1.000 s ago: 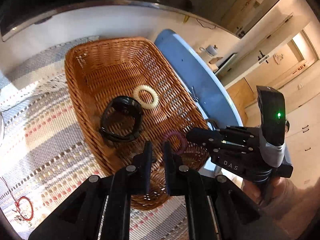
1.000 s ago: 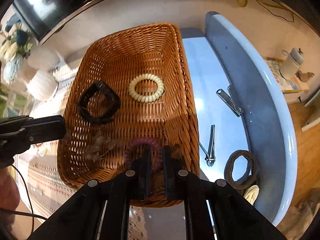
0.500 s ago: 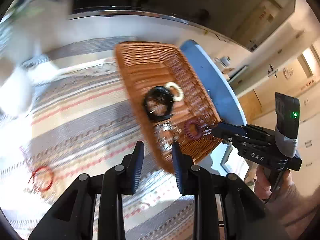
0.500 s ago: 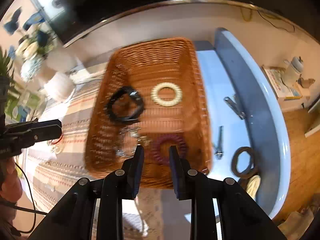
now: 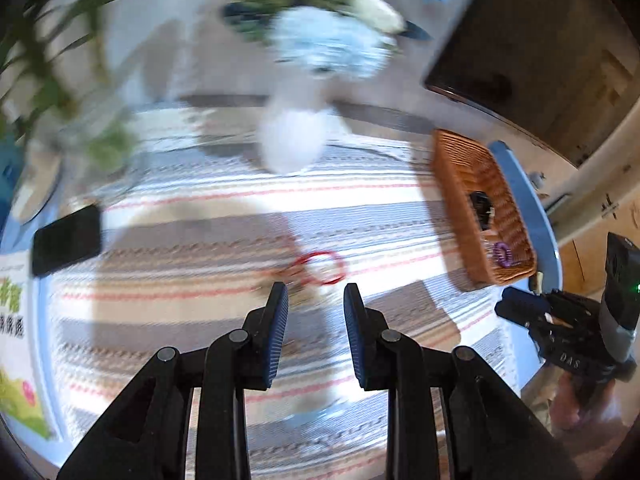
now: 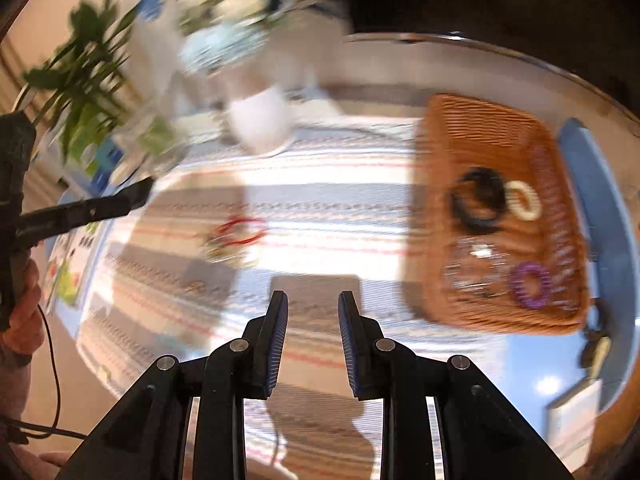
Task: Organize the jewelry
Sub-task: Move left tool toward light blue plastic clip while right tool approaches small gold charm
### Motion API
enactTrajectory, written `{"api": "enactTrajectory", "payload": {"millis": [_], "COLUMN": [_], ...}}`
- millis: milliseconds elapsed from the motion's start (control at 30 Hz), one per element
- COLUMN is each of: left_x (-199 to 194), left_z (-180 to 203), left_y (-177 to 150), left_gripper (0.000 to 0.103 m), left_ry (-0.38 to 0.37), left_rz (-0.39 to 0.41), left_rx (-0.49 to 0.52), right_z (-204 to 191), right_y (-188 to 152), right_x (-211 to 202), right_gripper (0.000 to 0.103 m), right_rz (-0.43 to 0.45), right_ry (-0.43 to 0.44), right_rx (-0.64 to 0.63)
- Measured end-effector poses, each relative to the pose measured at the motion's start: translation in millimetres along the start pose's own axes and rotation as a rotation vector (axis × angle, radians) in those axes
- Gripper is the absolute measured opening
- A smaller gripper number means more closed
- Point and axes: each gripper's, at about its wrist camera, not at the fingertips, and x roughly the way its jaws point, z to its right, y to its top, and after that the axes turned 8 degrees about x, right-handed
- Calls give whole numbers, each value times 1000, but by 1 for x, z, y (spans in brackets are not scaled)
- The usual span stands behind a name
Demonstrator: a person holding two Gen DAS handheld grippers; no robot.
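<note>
Tongs on both sides hang empty over the striped mat [image 5: 200, 240], jaws parted. Left tongs [image 5: 316, 312] point at a red bangle [image 5: 322, 267] lying just ahead of their tips. Right tongs [image 6: 313, 314] have the basket [image 6: 440, 128] ahead to their right, holding black [image 6: 478, 202], cream [image 6: 524, 200] and purple rings [image 6: 531, 284]; the bangle lies ahead-left.
</note>
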Motion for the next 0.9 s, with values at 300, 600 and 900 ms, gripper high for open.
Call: {"api": "enactTrajectory", "payload": {"millis": [300, 600, 900], "left_x": [26, 56, 88], "left_z": [-37, 0, 11], "left_y": [-62, -97, -112], "left_gripper": [31, 31, 31], "left_ry": [-68, -165, -223], "left_rz": [-132, -241, -217], "left_rx": [17, 192, 272], "right_z": [-68, -71, -87], "right_y": [-31, -47, -18], "right_x": [58, 89, 132], "right_gripper": [27, 27, 27], "right_rz": [-165, -237, -261], "right_ry": [99, 61, 124], "right_rx": [8, 3, -127]}}
